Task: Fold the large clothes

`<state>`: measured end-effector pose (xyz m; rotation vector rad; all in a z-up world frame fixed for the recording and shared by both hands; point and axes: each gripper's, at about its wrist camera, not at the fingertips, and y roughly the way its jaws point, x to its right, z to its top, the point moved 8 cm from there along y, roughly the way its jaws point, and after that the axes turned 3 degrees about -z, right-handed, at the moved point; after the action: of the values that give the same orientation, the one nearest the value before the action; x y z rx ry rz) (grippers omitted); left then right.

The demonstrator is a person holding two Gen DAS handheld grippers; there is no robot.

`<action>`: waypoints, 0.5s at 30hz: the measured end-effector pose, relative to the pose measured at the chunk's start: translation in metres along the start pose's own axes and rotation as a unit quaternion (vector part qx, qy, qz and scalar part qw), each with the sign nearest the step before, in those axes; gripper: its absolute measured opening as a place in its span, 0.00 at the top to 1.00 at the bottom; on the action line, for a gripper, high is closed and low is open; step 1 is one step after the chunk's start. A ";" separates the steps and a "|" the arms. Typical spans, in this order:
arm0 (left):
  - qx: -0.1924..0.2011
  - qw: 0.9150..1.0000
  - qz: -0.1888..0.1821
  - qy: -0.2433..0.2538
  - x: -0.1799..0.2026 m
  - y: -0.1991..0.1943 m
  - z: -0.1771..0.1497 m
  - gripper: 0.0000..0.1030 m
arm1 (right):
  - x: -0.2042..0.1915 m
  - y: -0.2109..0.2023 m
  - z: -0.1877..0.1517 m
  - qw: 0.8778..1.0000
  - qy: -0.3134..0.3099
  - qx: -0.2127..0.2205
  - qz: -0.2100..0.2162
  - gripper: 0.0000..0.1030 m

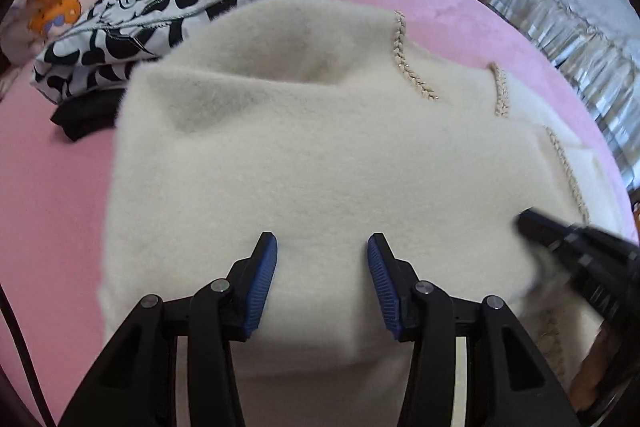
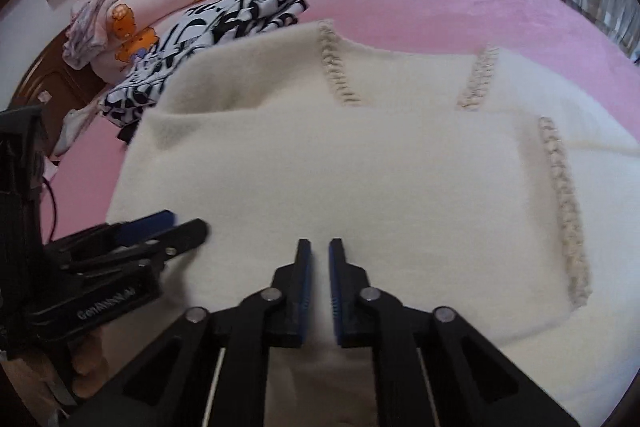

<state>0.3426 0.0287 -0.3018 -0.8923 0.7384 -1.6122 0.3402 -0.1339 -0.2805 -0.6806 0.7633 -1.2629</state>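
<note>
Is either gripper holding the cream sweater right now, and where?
Neither: the left gripper is open above the cream sweater; the right gripper is nearly shut, nothing between.

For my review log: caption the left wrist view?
Left gripper, jaws open, over a cream sweater on a pink bed.

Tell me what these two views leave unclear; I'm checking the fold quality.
- Cream sweater: near hem hidden under the left gripper, left wrist view.
- Right gripper: whether its narrow gap pinches fabric, right wrist view.
- Black garment: mostly covered by the patterned stack.
</note>
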 end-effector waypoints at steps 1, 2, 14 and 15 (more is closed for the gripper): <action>-0.001 1.000 -0.001 -0.001 -0.003 -0.001 0.000 0.55 | 0.019 -0.004 0.000 1.000 0.004 0.007 -0.020 0.98; -0.001 1.000 -0.002 -0.003 -0.008 -0.002 0.001 0.55 | 0.040 -0.006 -0.001 0.999 0.009 0.008 -0.052 0.98; -0.012 1.000 0.001 0.004 -0.026 -0.005 0.003 0.55 | 0.104 -0.023 -0.010 0.993 0.031 0.014 -0.109 1.00; -0.013 1.000 0.003 0.004 -0.025 -0.005 0.003 0.55 | 0.105 -0.022 -0.010 0.993 0.035 0.013 -0.108 1.00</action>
<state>0.3460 0.0542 -0.3005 -0.9021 0.7693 -1.6048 0.3333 -0.2416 -0.2813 -0.7152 0.7427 -1.4978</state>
